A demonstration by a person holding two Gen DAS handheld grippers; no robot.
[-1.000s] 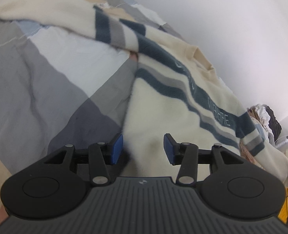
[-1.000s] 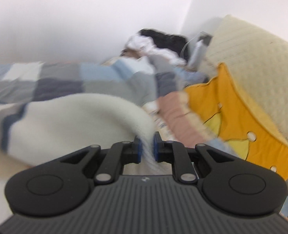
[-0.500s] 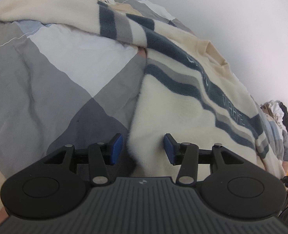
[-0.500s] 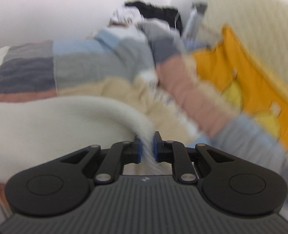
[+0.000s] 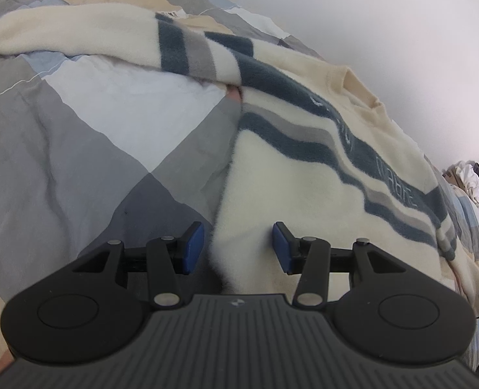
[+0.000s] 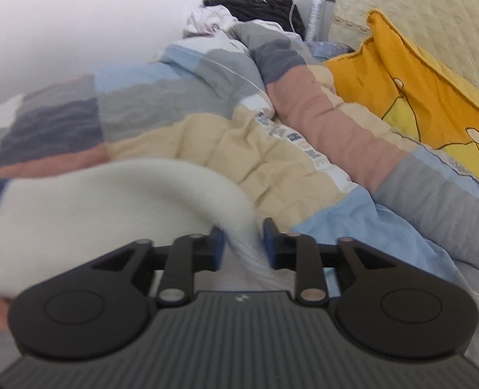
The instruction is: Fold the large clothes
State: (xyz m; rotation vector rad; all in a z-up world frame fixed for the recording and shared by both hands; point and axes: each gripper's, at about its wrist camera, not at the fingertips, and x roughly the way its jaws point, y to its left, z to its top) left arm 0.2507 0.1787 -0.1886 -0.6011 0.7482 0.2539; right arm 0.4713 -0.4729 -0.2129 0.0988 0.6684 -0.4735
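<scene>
Both jaws: you are holding them parted, gripping nothing.
Right gripper (image 6: 241,243): your jaws have just been opening; the sweater's ribbed edge is lying loose between them, no longer pinched as it was half a second ago.
Left gripper (image 5: 238,248): you are hovering with the cream hem's corner sitting between the spread pads, untouched.
Meaning: you are likely finishing one laydown; the next fold is waiting.
Sweater (image 5: 304,168): it is lying flat on the bed (image 5: 77,136), stripes across the chest, one sleeve stretching away.
Left view only: collar and lettering.
Right view only: yellow pillow (image 6: 417,97), clothes pile (image 6: 239,9), bottle (image 6: 315,16).
</scene>
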